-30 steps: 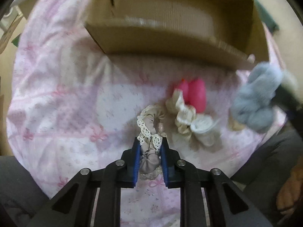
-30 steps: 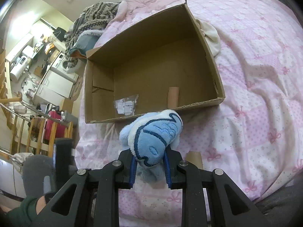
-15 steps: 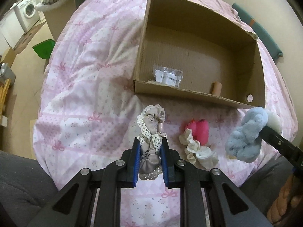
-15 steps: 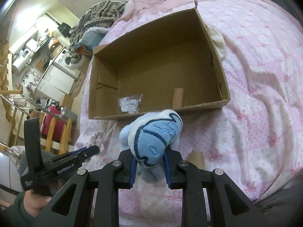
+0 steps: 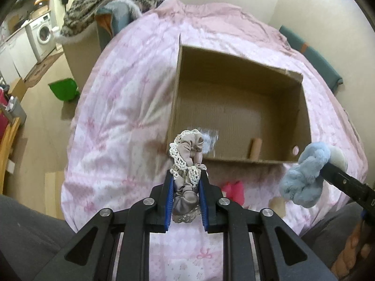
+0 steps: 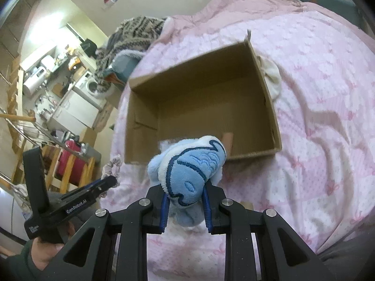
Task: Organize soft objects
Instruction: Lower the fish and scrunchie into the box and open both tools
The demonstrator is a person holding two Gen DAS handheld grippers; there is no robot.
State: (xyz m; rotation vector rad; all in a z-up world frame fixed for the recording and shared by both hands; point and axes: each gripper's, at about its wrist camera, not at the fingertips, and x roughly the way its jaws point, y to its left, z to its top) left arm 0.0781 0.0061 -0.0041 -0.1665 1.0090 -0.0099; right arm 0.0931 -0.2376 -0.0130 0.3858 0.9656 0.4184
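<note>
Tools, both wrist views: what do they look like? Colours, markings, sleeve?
Both tools, left and right, are matte black frames with triangular cutouts, silver round screw heads and blue finger pads. The left tool's side, in the right wrist view, carries white "GenRobot.AI" lettering. The hand holding it wears a dark green sleeve.

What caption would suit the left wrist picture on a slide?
Left gripper clamps a lace-trimmed grey scrunchie before an open cardboard box on a pink bedspread.
</note>
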